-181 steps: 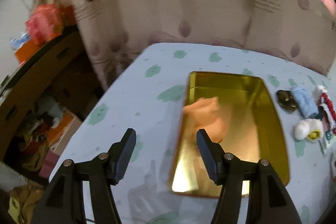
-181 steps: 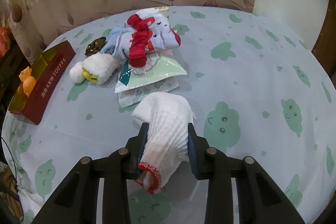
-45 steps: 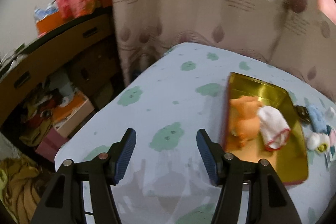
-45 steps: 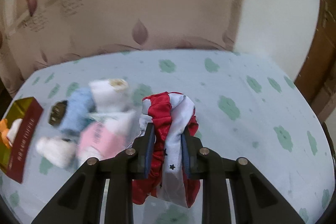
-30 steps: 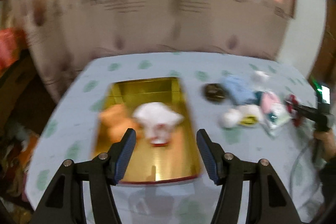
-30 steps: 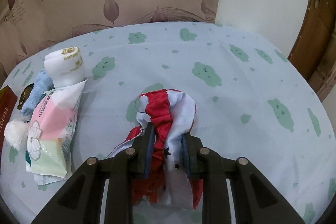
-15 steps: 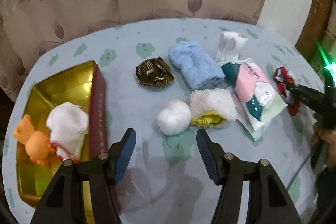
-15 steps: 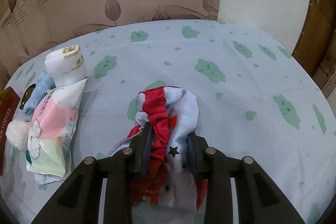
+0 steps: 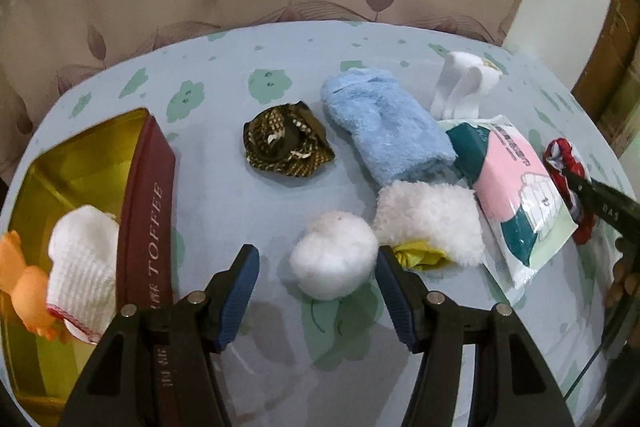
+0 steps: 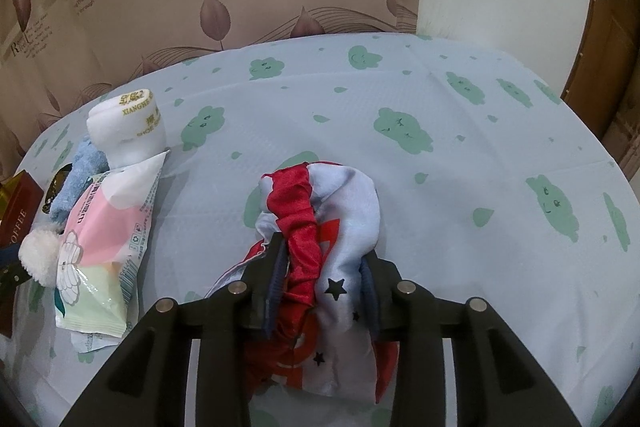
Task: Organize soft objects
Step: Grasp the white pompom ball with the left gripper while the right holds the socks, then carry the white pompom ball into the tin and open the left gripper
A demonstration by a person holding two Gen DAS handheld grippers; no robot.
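A white pom-pom ball [image 9: 334, 259] lies on the cloud-print tablecloth between the fingers of my left gripper [image 9: 316, 253]. The jaws are closing and the left pad still stands clear of the ball. A red and white star-print cloth [image 10: 344, 195] rests on the table inside my right gripper [image 10: 324, 247]. Those jaws are opening while the pads still touch the cloth on both sides. The gold toffee tin [image 9: 148, 211] at the left holds an orange toy [image 9: 24, 287] and a white sock [image 9: 80, 259].
Behind the ball lie a fluffy white and yellow piece [image 9: 432, 223], a brown patterned cloth [image 9: 286, 147], a blue towel [image 9: 380, 131], a white roll [image 9: 460, 87] and a tissue pack [image 9: 516, 187]. A curtain hangs behind the table. A hand [image 9: 624, 283] shows at the right edge.
My left gripper swung from over the tin down to the pom-pom ball, and its jaws narrowed. The right jaws widened slightly around the red and white cloth, which bulges more.
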